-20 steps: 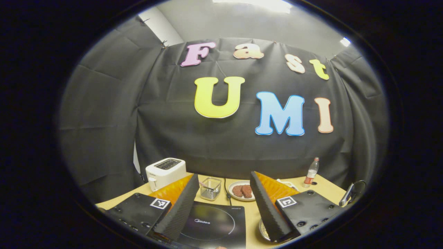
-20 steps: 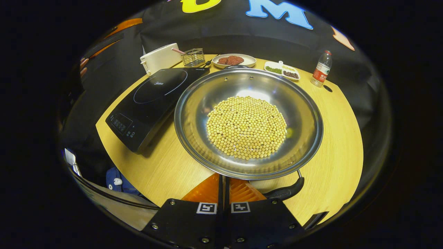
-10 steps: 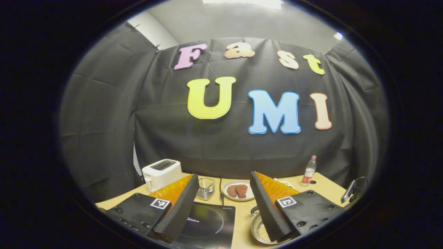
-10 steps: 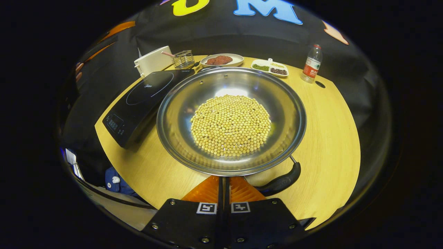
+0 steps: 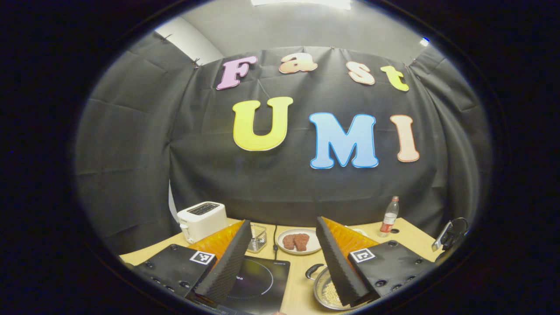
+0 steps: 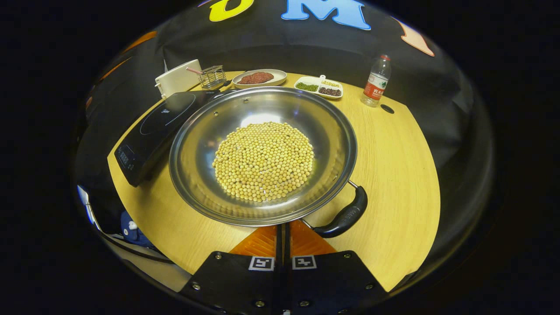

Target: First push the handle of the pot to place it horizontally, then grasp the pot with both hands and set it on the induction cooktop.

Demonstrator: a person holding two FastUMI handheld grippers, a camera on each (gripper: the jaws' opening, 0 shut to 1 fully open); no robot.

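From my right hand-held gripper (image 6: 282, 229), whose fingers are pressed together with nothing between them, I look down on the pot (image 6: 262, 155), a wide steel pan holding a round heap of yellow beans (image 6: 264, 161). The pot rests on the wooden surface (image 6: 393, 166), just right of the induction cooktop (image 6: 151, 131); its rim looks to overlap the cooktop's edge, though I cannot tell whether they touch. Its black handle (image 6: 345, 215) points toward the near right, just beside my fingertips. Along the far edge stand a toaster (image 6: 177, 81), a wire basket (image 6: 212, 77), a plate of meat (image 6: 259, 78), a divided dish (image 6: 318, 87) and a bottle (image 6: 375, 82).

My left hand-held gripper (image 5: 283, 253) is held high with its fingers spread wide, gripping nothing. Between them I see the cooktop (image 5: 258, 282) and, at the right, part of the pot (image 5: 326, 291).
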